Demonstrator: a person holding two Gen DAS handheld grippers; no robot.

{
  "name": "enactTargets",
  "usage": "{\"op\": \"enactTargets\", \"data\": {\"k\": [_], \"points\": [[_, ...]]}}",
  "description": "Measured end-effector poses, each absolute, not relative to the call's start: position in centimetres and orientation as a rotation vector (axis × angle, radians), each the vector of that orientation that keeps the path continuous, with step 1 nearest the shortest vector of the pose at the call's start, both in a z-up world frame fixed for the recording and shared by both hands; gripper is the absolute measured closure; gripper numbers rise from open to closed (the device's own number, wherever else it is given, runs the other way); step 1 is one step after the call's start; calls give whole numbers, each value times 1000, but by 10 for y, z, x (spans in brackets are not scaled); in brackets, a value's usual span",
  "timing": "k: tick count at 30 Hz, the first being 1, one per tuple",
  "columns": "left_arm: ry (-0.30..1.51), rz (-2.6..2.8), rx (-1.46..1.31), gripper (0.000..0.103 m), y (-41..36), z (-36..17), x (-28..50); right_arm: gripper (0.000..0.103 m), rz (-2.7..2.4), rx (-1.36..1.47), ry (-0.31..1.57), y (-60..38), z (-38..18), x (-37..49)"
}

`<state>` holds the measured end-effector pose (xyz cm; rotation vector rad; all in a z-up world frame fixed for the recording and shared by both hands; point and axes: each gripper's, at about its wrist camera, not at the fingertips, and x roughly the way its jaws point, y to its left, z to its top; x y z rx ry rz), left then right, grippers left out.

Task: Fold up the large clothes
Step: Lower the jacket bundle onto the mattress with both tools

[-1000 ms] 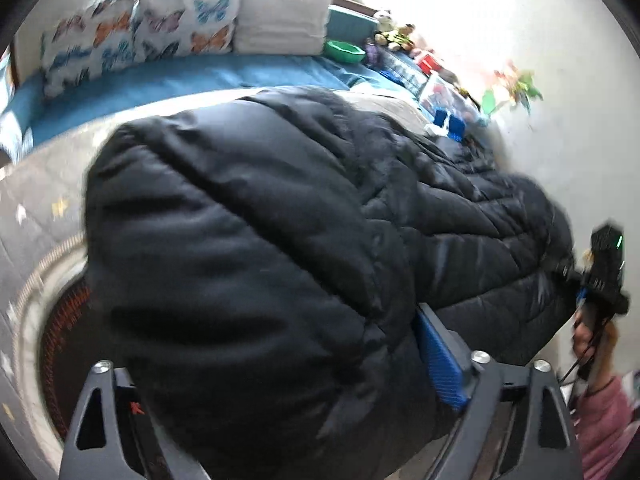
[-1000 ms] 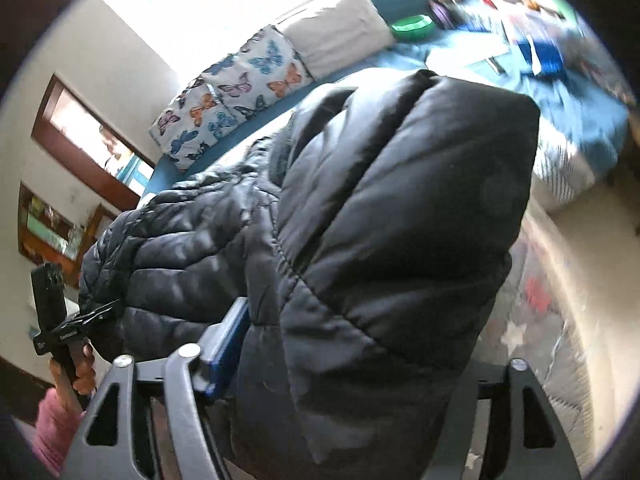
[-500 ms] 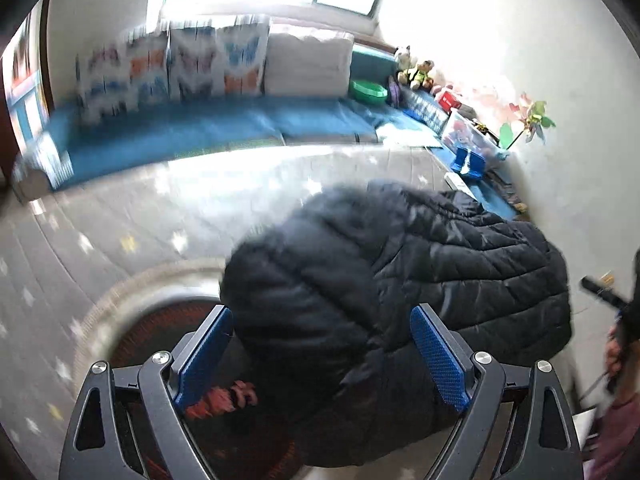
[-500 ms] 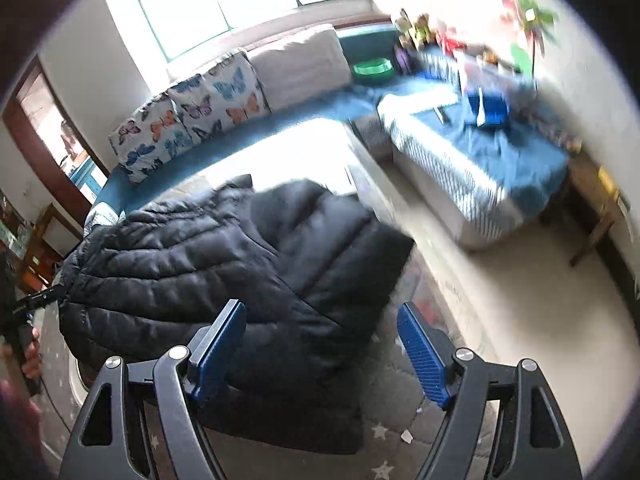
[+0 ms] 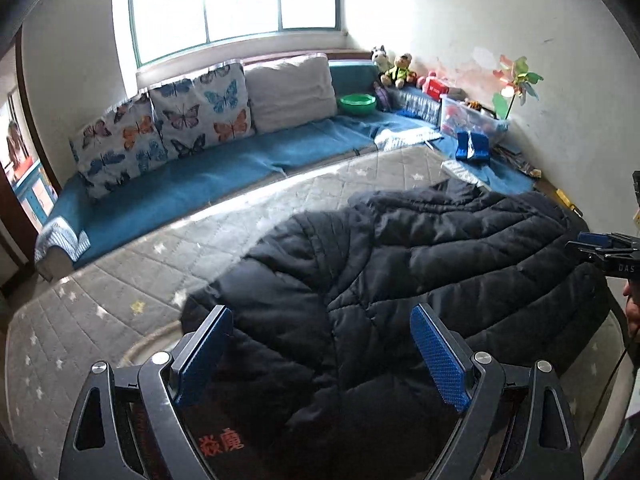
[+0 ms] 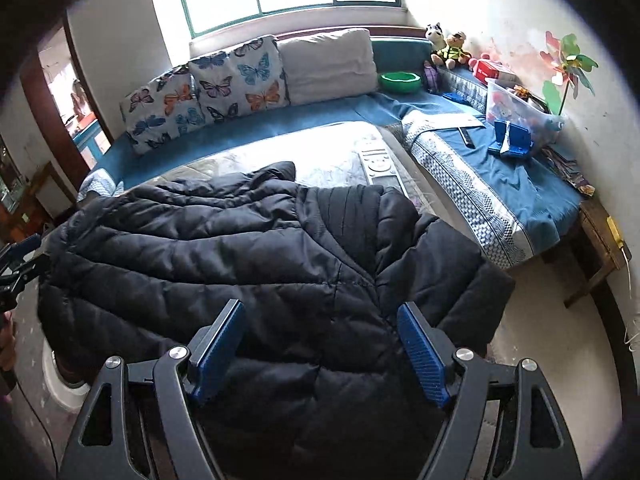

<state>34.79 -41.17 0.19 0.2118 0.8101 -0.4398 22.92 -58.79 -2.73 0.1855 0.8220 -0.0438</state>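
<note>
A large black puffer jacket (image 5: 400,272) lies spread on a round dark table, with a sleeve folded across its body; it also shows in the right wrist view (image 6: 260,264). My left gripper (image 5: 320,356) is open and empty, held above the jacket's near left part. My right gripper (image 6: 320,348) is open and empty, above the jacket's near right part. The right gripper shows at the right edge of the left wrist view (image 5: 604,250), and the left gripper at the left edge of the right wrist view (image 6: 18,264).
A grey star-patterned rug (image 5: 100,280) lies around the table. A blue L-shaped sofa (image 5: 192,184) with butterfly cushions (image 5: 200,108) runs along the back and right walls, with a green bowl (image 5: 357,103), a toy bin (image 6: 520,108) and a blue object (image 6: 512,140).
Both grippers have let go of the jacket, opened and pulled up and back. The jacket has dropped from in front of the cameras onto the table.
</note>
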Motion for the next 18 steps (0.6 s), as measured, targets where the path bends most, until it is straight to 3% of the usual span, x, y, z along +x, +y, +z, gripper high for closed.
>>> {"op": "enactTargets", "data": {"k": [18], "points": [[977,-455,92,4,-408,-76,408,16,-59,222,858,-602,-55,250]]}}
